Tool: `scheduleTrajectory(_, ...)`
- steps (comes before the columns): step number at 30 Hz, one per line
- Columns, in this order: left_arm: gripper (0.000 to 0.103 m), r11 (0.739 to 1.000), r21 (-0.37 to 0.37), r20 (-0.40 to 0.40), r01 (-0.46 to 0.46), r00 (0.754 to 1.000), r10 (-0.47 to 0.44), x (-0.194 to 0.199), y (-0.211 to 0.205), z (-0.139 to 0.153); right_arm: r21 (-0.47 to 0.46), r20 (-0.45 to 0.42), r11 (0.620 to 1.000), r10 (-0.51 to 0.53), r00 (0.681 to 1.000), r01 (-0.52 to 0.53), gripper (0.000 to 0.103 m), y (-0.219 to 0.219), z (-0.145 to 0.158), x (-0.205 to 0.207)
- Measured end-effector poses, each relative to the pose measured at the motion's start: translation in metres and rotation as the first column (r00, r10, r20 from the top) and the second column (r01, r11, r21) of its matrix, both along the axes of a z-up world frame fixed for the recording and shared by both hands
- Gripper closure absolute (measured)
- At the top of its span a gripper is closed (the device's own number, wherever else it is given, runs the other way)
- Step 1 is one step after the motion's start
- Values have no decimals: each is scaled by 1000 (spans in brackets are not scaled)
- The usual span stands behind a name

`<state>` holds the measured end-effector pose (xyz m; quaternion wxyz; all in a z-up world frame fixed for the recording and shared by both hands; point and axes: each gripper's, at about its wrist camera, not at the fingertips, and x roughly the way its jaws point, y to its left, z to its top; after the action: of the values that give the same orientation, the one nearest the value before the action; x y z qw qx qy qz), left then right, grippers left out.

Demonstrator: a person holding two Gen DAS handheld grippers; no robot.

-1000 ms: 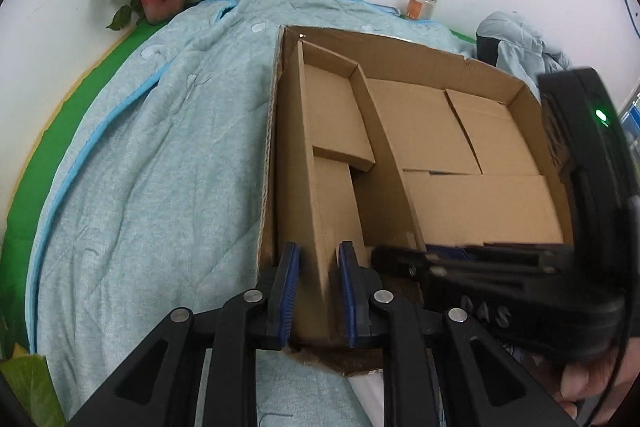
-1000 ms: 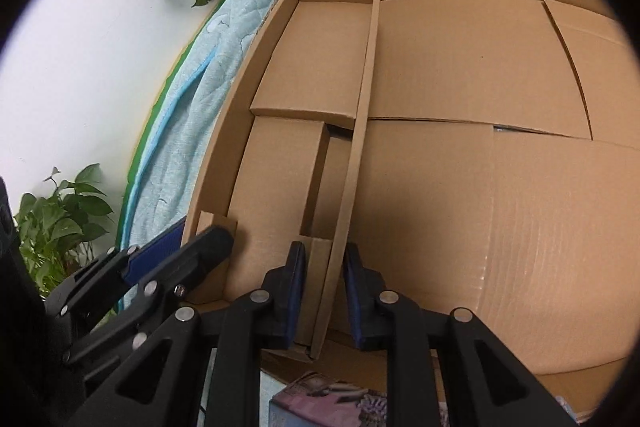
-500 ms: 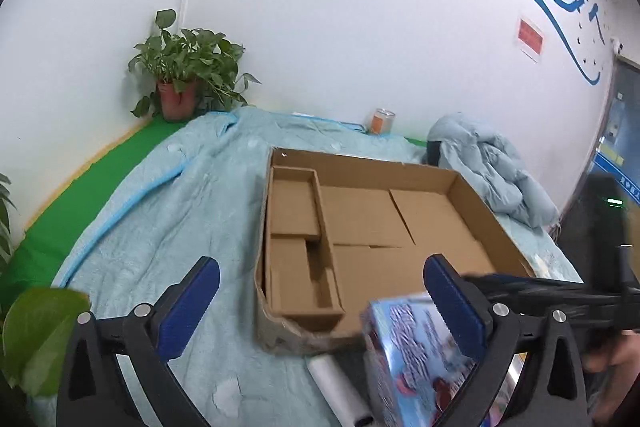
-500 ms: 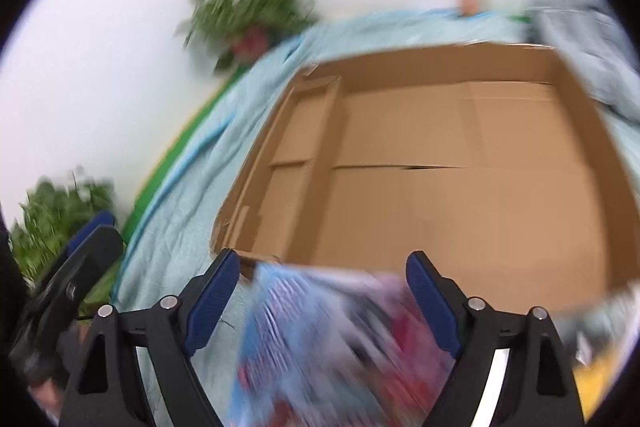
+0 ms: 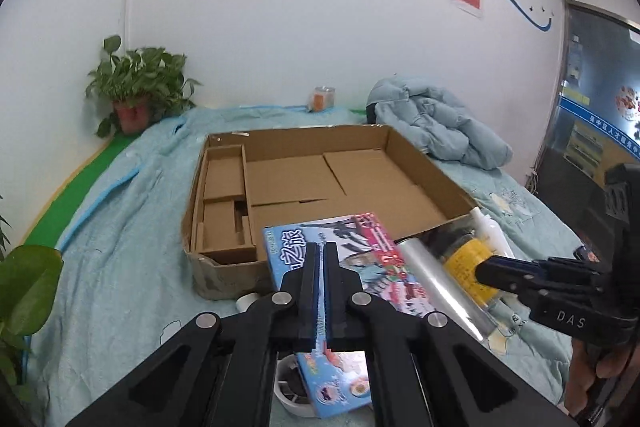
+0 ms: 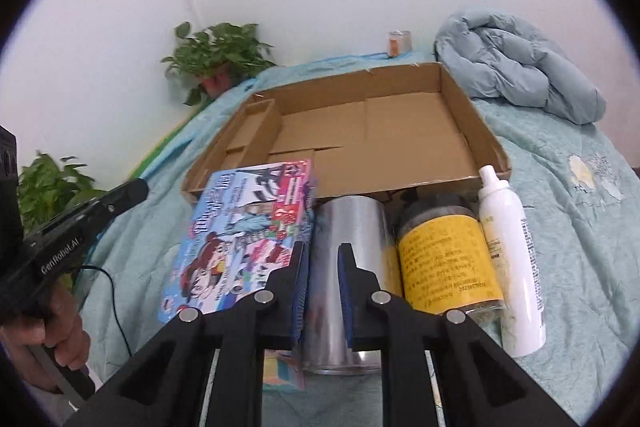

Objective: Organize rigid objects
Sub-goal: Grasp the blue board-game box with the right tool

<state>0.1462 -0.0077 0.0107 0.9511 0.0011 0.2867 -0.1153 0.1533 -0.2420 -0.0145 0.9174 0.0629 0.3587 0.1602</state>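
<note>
Pick-up stage: left gripper (image 5: 322,291) pressed together empty, right gripper (image 6: 322,297) closing empty over colourful illustrated flat box (image 6: 244,231); next, grasp it for brown cardboard tray (image 6: 476,131).

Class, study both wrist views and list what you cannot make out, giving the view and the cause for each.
- White round object, left wrist view: mostly hidden by the left gripper and picture box.
- Silver cylinder lower end, right wrist view: behind the right gripper.
- Yellow-label jar print, right wrist view: too small.
- Orange can label, right wrist view: too small.

Brown cardboard box (image 5: 420,171), yellow-labelled jar (image 6: 446,259), white bottle (image 6: 508,259).
</note>
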Motion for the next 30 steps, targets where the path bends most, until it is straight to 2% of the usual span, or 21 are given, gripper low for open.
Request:
scheduleTrajectory(1,58,1000,-17,-12,5,1000,-5,-3,-1,1,8,3,1000,24,1000,-24,52,-1,0,-2)
scheduleTrajectory(2,0,999,-41,-37,2,999,-4,-5,0,2,20,17,999,40,999,-41,5,-1,2,-3)
scheduleTrajectory(3,4,998,-64,-36,-22,999,20,-8,2,2,32,42,998,50,998,-51,1,-1,3,-6)
scheduleTrajectory(4,0,996,-86,-24,-33,999,31,-10,4,2,27,69,998,60,996,-62,1,-3,5,-9)
scheduleTrajectory(6,1,996,-91,-54,-26,998,21,-6,5,-3,1,80,996,90,993,-91,1,3,7,-6)
scheduleTrajectory(8,1,996,-90,-93,-24,996,15,4,7,-10,-14,48,992,128,991,-128,1,9,3,0)
scheduleTrajectory(12,1,983,-182,-166,8,985,-38,21,17,-21,-17,-18,981,194,981,-195,1,22,-11,11)
scheduleTrajectory(16,1,964,-265,-270,20,958,-94,46,26,-39,6,-72,961,275,959,-275,1,33,-25,20)
scheduleTrajectory(21,1,930,-367,-389,-23,912,-131,77,36,-66,48,-150,943,334,931,-330,1,47,-41,39)
scheduleTrajectory(26,3,926,-377,-456,-17,874,-170,94,31,-89,58,-190,934,358,914,-354,1,55,-46,52)
scheduleTrajectory(28,3,939,-343,-464,-4,870,-166,95,27,-92,61,-207,927,375,904,-370,1,61,-48,55)
scheduleTrajectory(30,14,965,-262,-500,-4,856,-132,99,19,-99,67,-223,927,375,900,-369,0,64,-51,56)
